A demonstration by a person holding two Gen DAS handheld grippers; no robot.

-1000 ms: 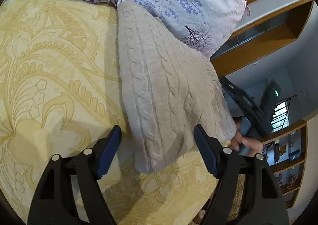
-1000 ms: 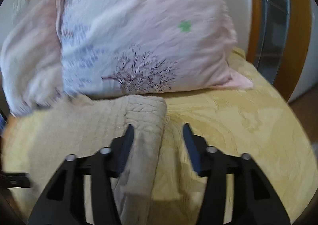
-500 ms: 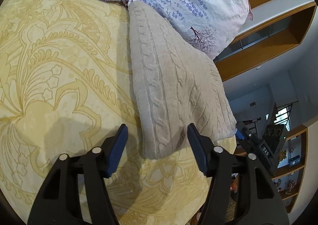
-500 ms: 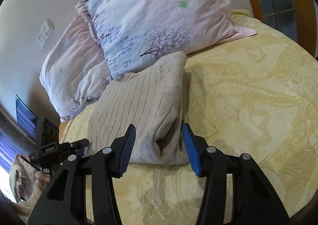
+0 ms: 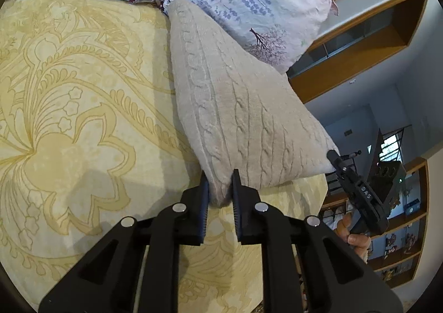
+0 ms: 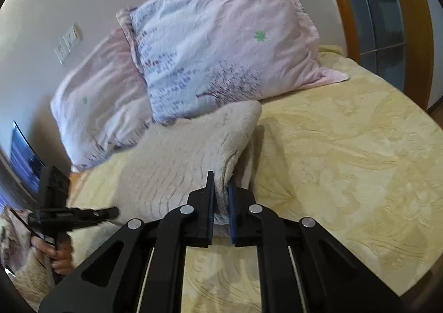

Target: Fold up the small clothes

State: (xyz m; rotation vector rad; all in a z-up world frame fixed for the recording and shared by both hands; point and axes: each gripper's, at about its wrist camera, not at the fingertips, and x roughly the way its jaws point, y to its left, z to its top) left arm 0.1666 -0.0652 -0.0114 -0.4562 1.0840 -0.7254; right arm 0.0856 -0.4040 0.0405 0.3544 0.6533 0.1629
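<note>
One folded sweater point(image 5: 235, 108), two pillows point(image 6: 221, 36), two grippers point(image 5: 220, 188)

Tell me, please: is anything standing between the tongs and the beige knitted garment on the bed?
Nothing visible does. The left tongs and the right tongs each already pinch a near corner of the knitted garment.

Left gripper point(image 5: 220, 187) fingers point(image 5: 204, 196) just closed on beige knit sweater point(image 5: 238, 113) corner.

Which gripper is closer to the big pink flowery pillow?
Right, probably. The right gripper pinches the beige cable-knit sweater at the corner below the pink floral pillow; the left gripper pinches its other near corner, farther along.
</note>
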